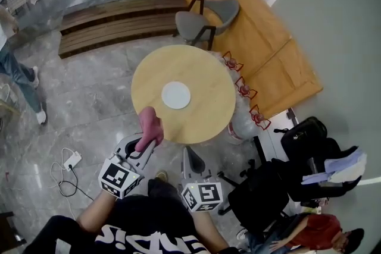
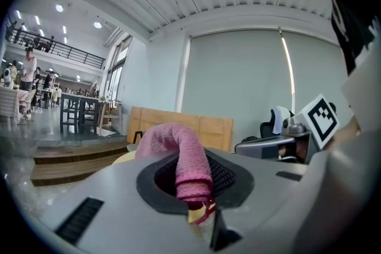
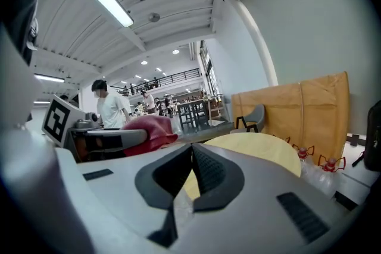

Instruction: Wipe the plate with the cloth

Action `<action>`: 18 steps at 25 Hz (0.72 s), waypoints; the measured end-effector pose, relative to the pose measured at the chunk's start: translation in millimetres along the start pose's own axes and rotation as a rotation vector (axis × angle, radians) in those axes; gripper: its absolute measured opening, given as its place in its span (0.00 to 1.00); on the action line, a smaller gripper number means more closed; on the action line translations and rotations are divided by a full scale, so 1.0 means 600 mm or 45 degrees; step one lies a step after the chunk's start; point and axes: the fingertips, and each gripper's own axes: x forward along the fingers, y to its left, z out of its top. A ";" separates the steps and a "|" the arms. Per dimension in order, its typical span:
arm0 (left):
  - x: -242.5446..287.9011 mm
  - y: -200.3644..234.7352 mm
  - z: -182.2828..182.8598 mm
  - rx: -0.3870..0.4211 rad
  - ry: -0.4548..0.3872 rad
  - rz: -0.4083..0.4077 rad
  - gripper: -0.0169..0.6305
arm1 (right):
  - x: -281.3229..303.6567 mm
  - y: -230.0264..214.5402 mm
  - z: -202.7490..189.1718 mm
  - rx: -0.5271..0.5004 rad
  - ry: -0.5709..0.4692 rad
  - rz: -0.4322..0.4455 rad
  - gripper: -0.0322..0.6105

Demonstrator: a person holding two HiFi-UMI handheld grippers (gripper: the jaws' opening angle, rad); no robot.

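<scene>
**Plate [image 1: 176, 95] not yet reached; cloth [image 1: 149, 126] held ready**

I find the plate lying flat at the centre of the round table [image 1: 208, 77], well apart from both grippers, which hang by the table's near edge. Being round, it has no long axis, and its face points up. The left gripper [image 1: 147, 141] is clamped on the pink cloth. The cloth's long axis runs from the jaws toward the far side, and its free end curls over to the left. The right gripper [image 1: 189, 156] has its jaws pressed together on nothing. In my judgement the step in hand is the approach. I should carry the cloth over the plate and lower its free end flat onto the face. I should steady the rim with the right gripper so the plate does not slide.
</scene>
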 end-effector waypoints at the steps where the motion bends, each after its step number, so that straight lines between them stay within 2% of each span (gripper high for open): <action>1: 0.011 0.002 0.002 0.000 0.003 0.010 0.11 | 0.005 -0.014 0.004 0.003 0.000 0.003 0.08; 9: 0.068 0.017 0.021 -0.007 0.025 0.080 0.11 | 0.040 -0.088 0.022 0.039 -0.005 0.040 0.08; 18: 0.098 0.023 0.023 0.000 0.063 0.073 0.11 | 0.060 -0.120 0.018 0.066 0.018 0.038 0.08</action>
